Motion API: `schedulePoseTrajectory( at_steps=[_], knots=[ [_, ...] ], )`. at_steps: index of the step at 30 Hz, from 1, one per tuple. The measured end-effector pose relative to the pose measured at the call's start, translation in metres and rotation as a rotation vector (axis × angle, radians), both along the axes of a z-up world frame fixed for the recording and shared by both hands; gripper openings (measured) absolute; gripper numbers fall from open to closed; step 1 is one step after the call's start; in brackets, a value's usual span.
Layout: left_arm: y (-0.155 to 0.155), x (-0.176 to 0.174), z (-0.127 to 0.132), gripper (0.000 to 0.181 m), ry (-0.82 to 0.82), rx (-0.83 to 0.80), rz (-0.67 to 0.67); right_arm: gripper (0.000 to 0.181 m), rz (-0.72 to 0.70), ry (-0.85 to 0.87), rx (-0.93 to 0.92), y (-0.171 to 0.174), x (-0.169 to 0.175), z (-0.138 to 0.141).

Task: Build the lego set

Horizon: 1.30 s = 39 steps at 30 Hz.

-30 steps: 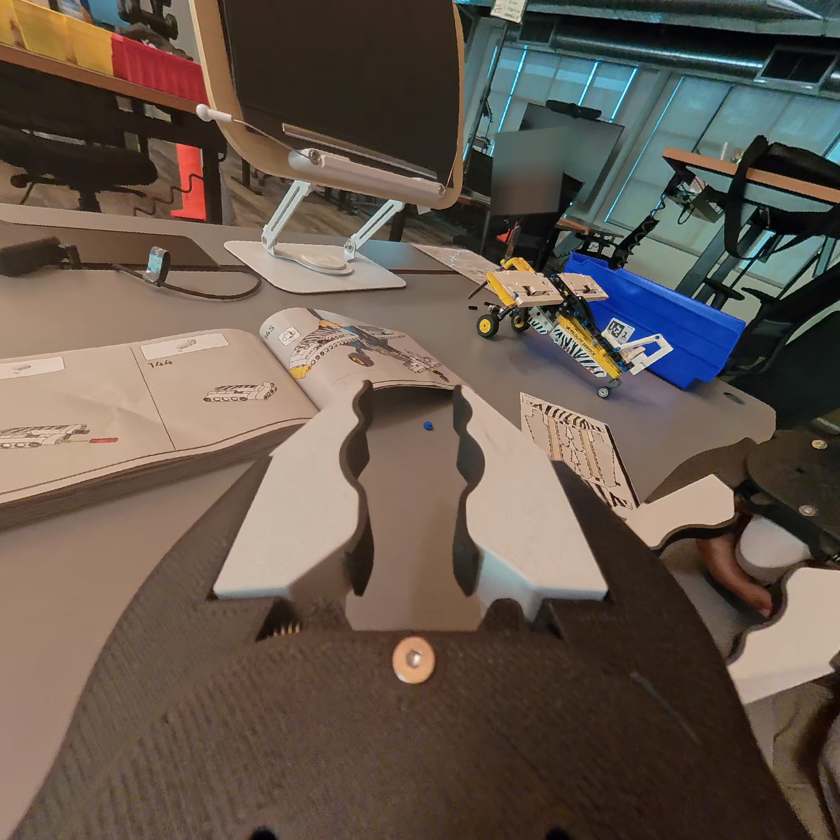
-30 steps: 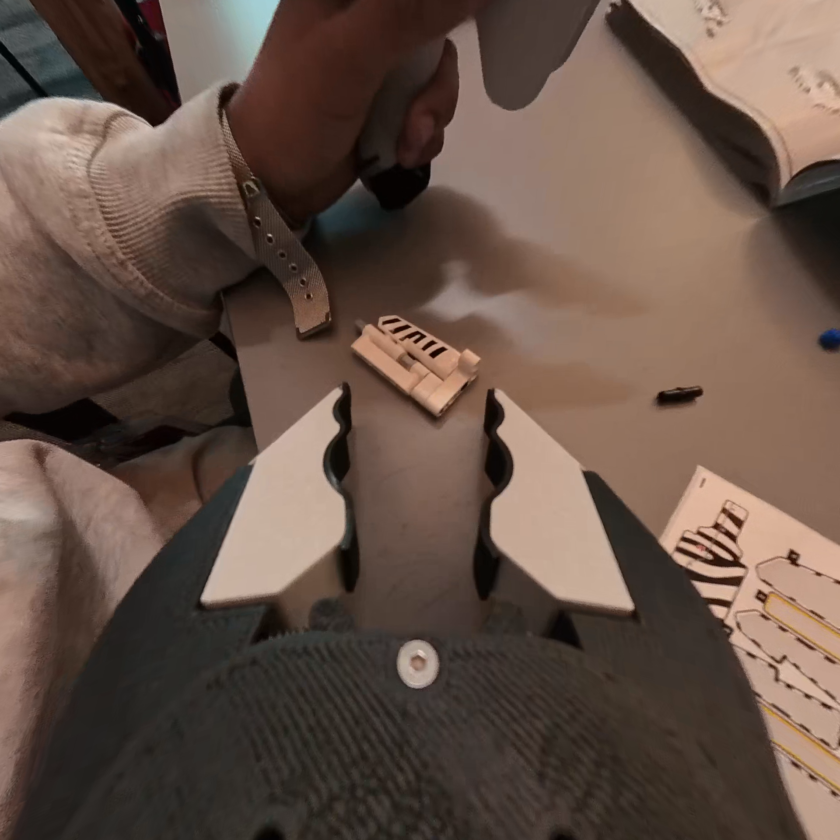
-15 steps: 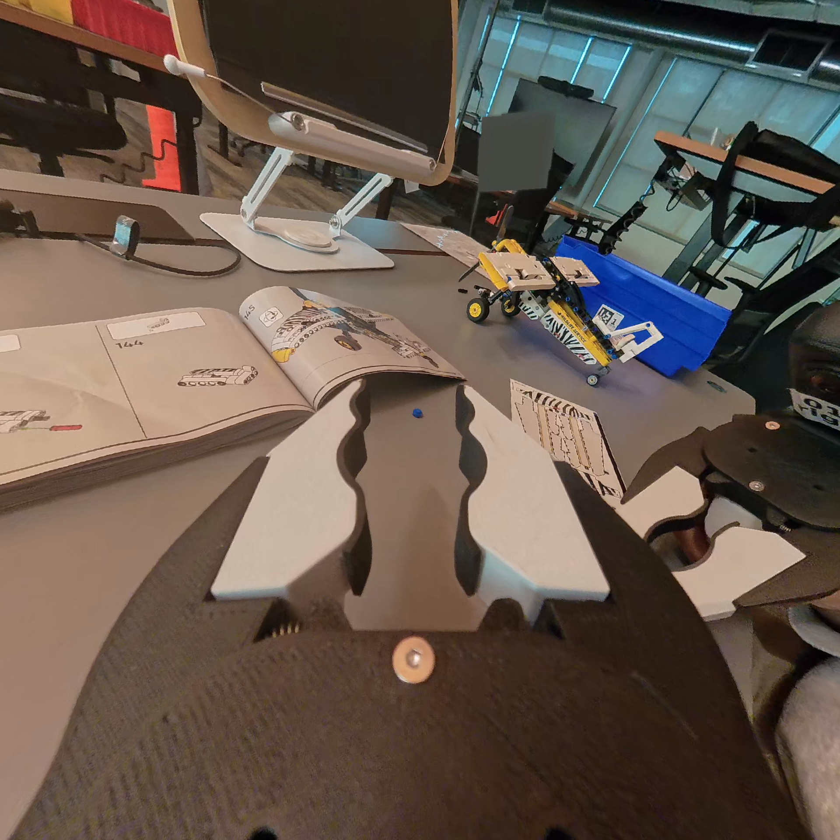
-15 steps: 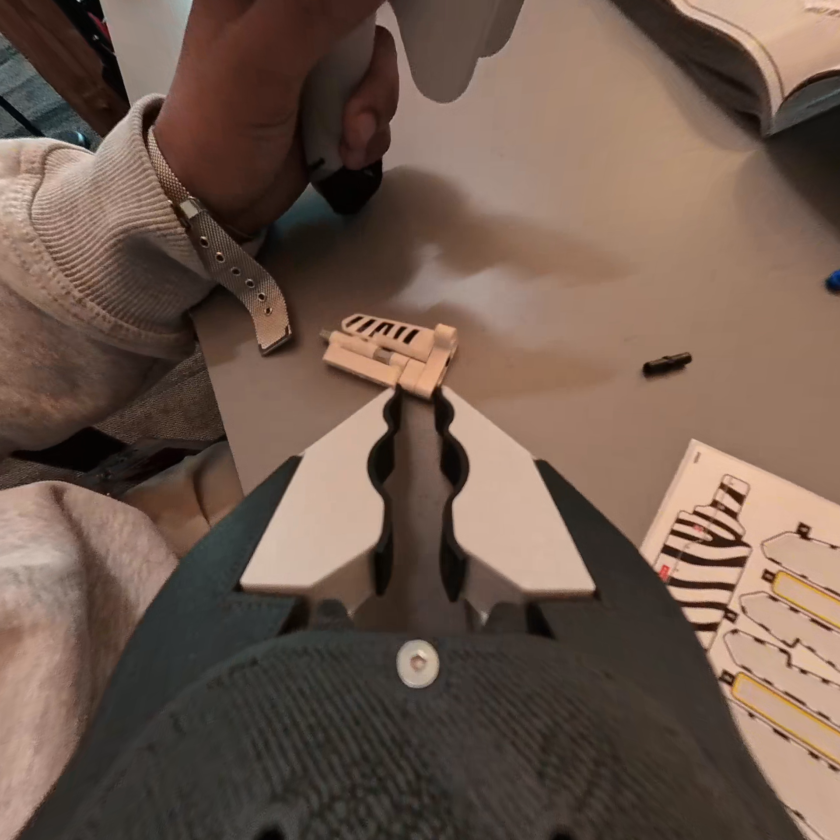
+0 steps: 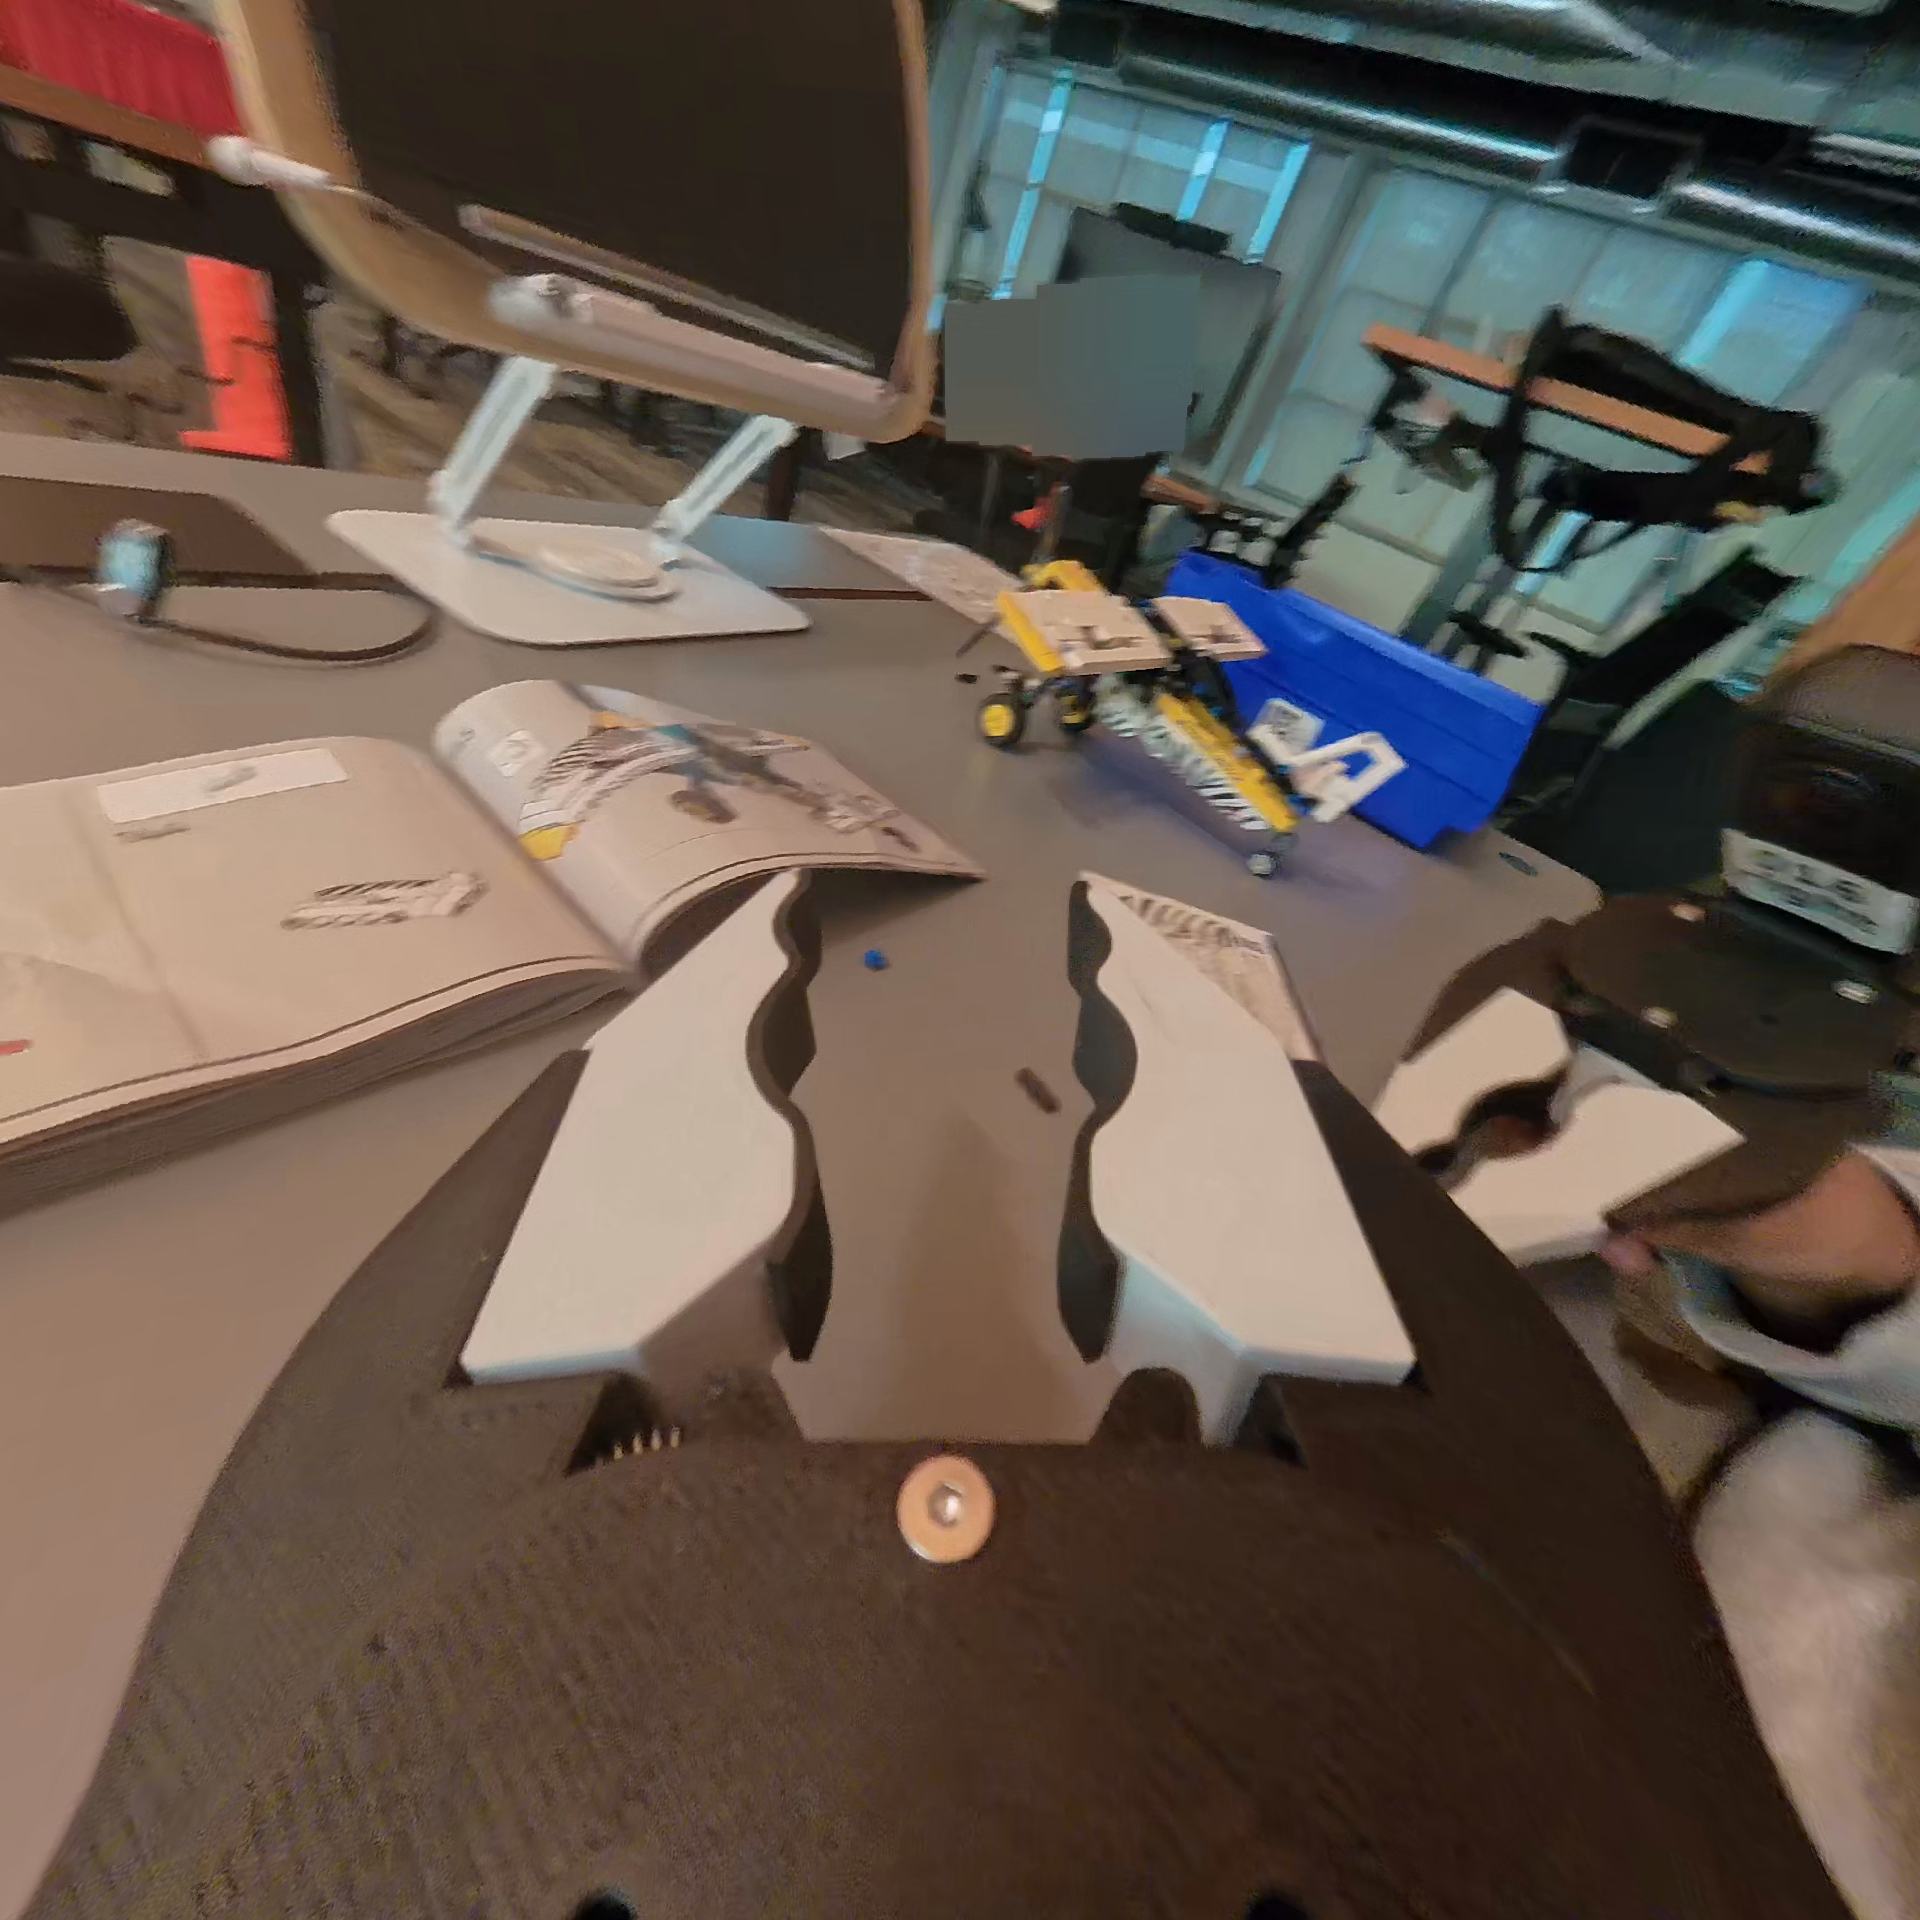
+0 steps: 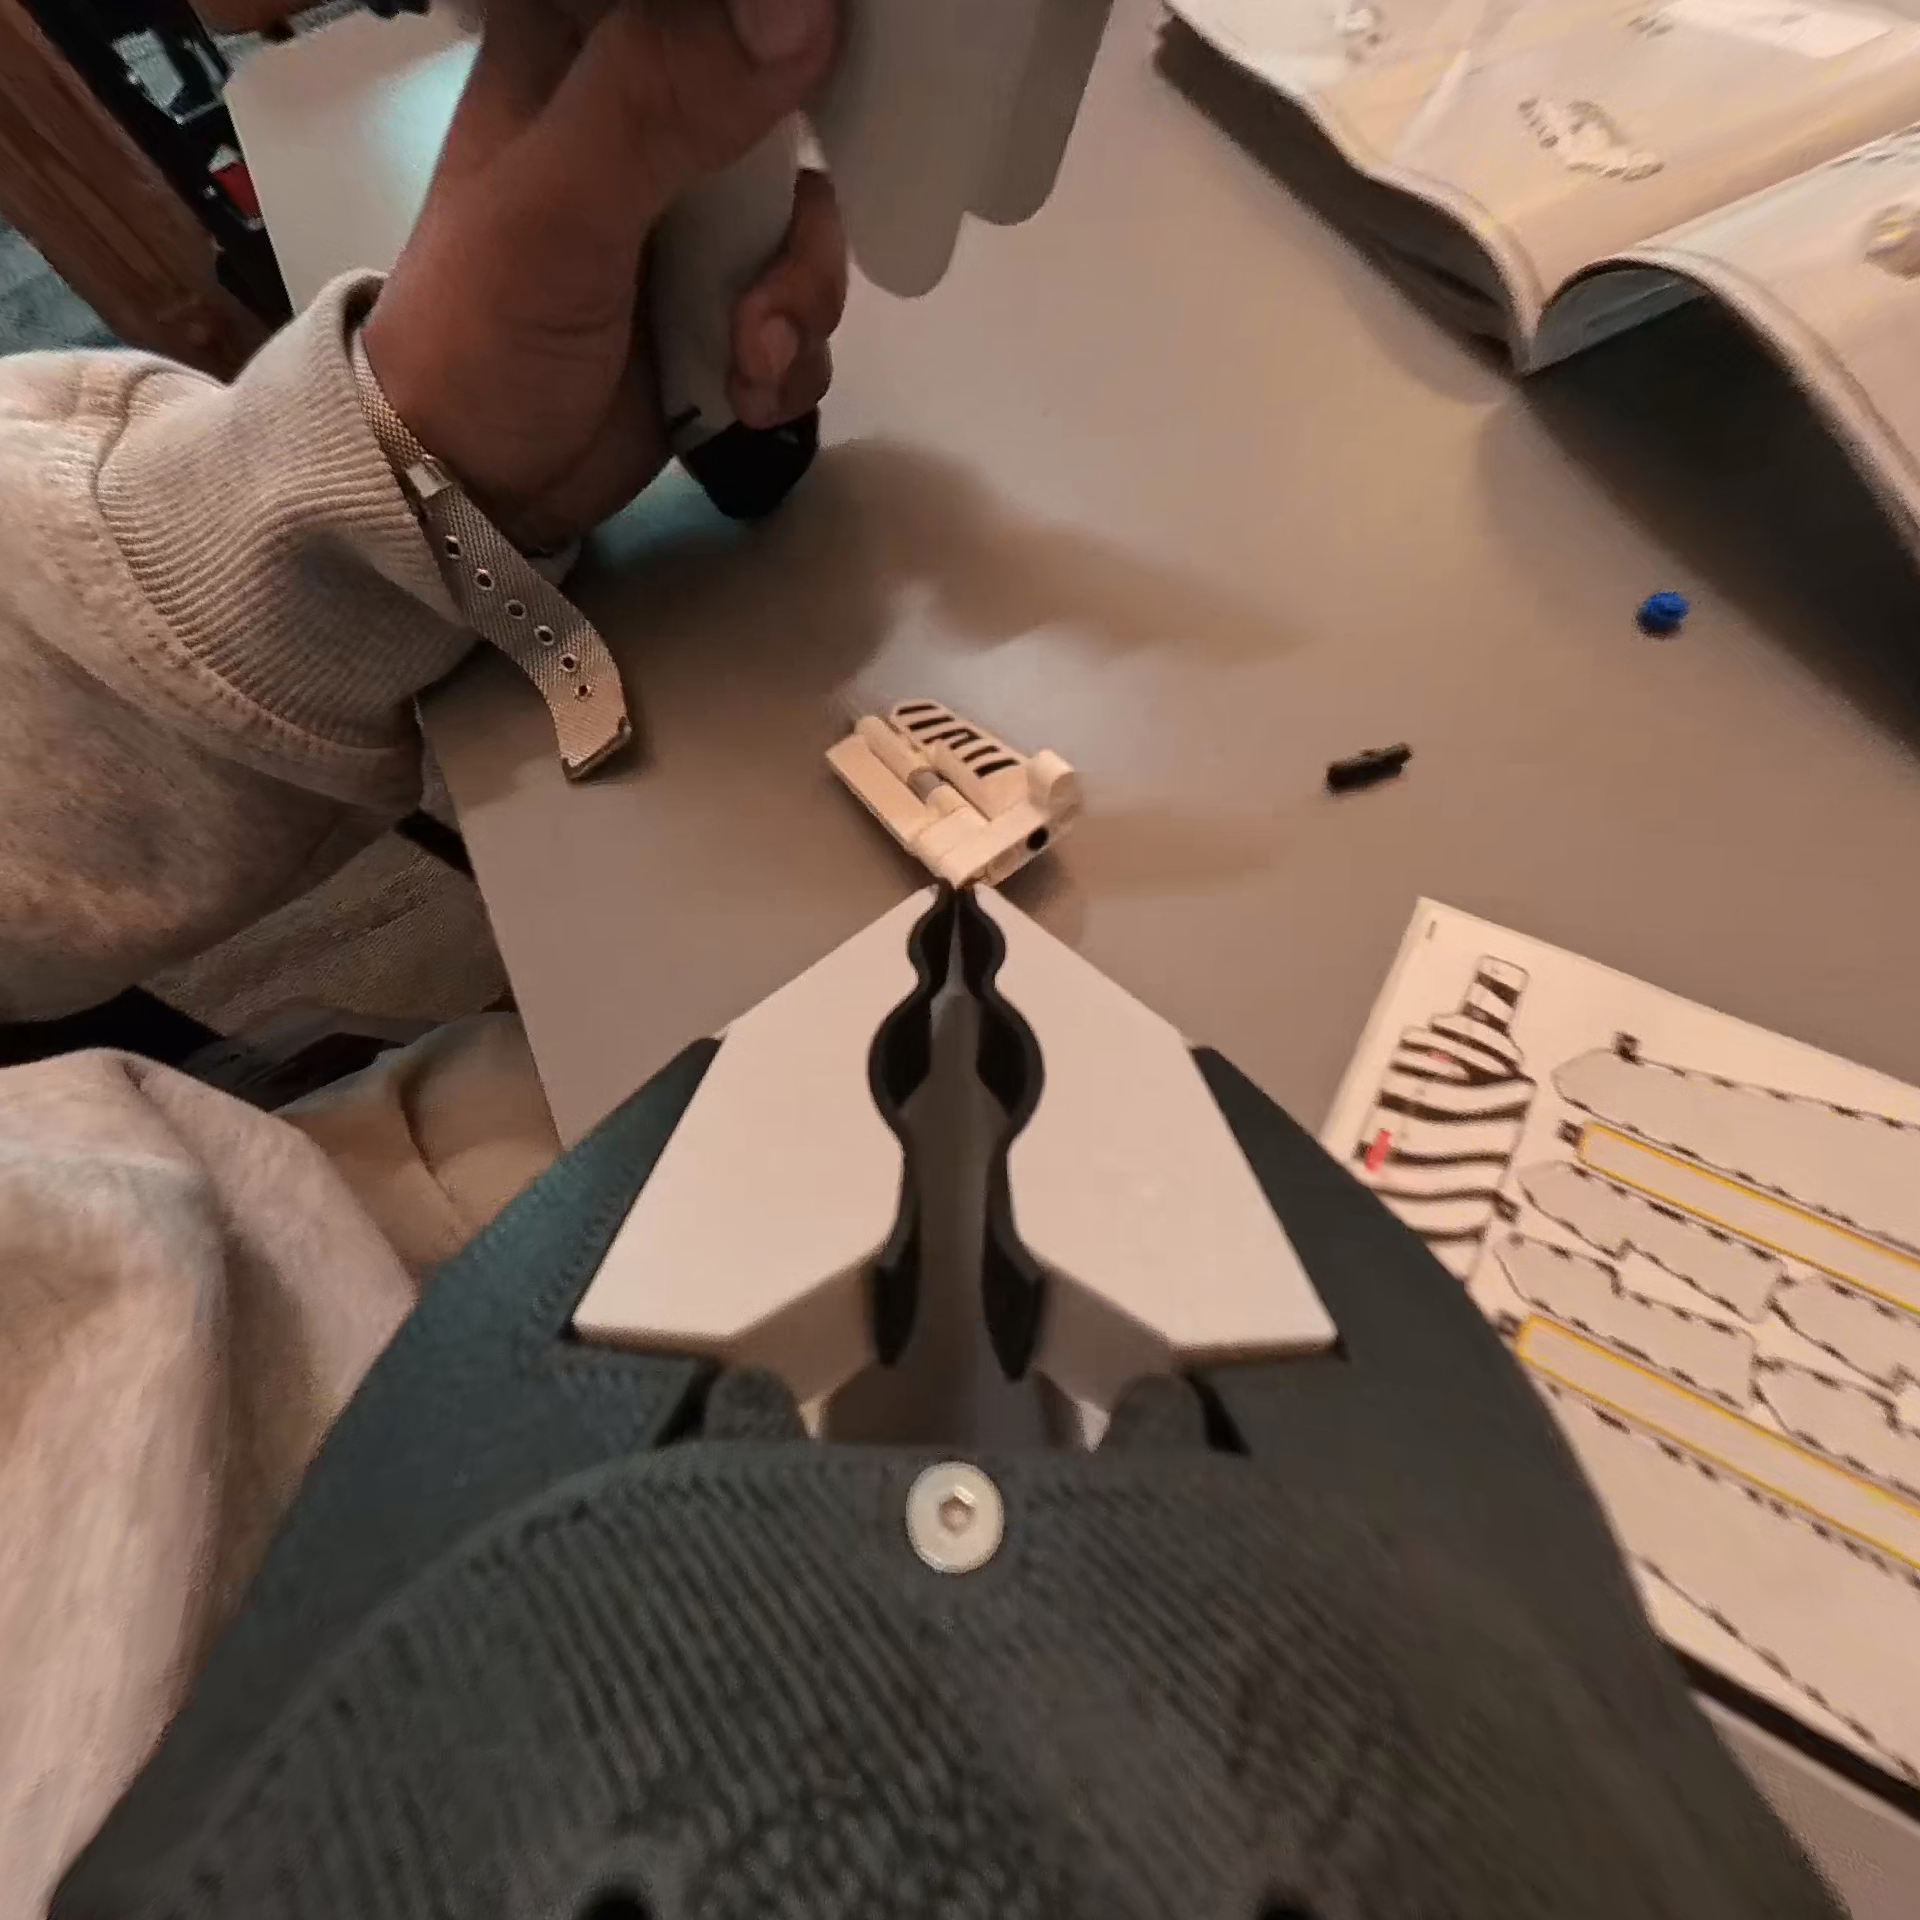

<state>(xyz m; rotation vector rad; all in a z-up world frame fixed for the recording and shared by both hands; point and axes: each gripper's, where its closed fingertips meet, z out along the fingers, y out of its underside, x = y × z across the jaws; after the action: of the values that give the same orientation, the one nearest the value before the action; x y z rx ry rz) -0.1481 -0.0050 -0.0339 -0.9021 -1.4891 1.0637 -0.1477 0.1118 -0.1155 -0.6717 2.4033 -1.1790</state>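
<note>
A small white lego sub-assembly with a black-striped sticker (image 6: 956, 800) lies near the table's front edge. My right gripper (image 6: 951, 896) is shut, its tips pinching the piece's near corner. My left gripper (image 5: 935, 883) is open and empty above the table; a small blue piece (image 5: 876, 958) and a black pin (image 5: 1036, 1088) lie between its fingers. Both also show in the right wrist view, the blue piece (image 6: 1660, 611) and the pin (image 6: 1368, 769). The yellow, white and striped lego plane (image 5: 1132, 717) stands at the far right.
An open instruction booklet (image 5: 312, 914) lies left. A sticker sheet (image 6: 1662, 1247) lies right of my right gripper. A blue bin (image 5: 1371, 717) stands behind the plane. A tablet on a stand (image 5: 561, 582) and a cable (image 5: 260, 634) are at the back. The grippers' ends are close to 15 cm from one another.
My right gripper moved in and closed on the white striped piece, which has turned a little. My left gripper has opened wider and shifted slightly.
</note>
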Motion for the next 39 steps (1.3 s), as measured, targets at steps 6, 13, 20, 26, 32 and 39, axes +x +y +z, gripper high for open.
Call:
schedulePoseTrajectory(
  at_steps=[6, 13, 20, 26, 32, 39],
  knots=[
    [0.089, -0.024, -0.021, 0.067, -0.134, 0.017, -0.46, 0.0, -0.074, -0.022, -0.121, 0.019, -0.035, 0.018],
    [0.117, -0.025, -0.096, 0.077, -0.679, -0.165, -0.525, 0.0, -0.124, 0.023, -0.157, 0.036, -0.065, 0.019],
    [0.121, -0.028, -0.099, 0.031, -0.697, -0.209, -0.507, 0.004, -0.126, -0.126, -0.233, 0.042, -0.081, 0.041],
    [0.128, -0.034, -0.086, 0.031, -0.611, -0.213, -0.498, 0.005, -0.154, -0.166, -0.293, 0.048, -0.099, 0.052],
    [0.135, -0.05, -0.049, 0.031, -0.422, -0.182, -0.509, 0.004, -0.201, -0.165, -0.347, 0.057, -0.123, 0.059],
    [0.145, -0.082, -0.033, 0.031, -0.39, -0.213, -0.545, 0.005, -0.263, -0.201, -0.408, 0.069, -0.153, 0.07]
  ],
)
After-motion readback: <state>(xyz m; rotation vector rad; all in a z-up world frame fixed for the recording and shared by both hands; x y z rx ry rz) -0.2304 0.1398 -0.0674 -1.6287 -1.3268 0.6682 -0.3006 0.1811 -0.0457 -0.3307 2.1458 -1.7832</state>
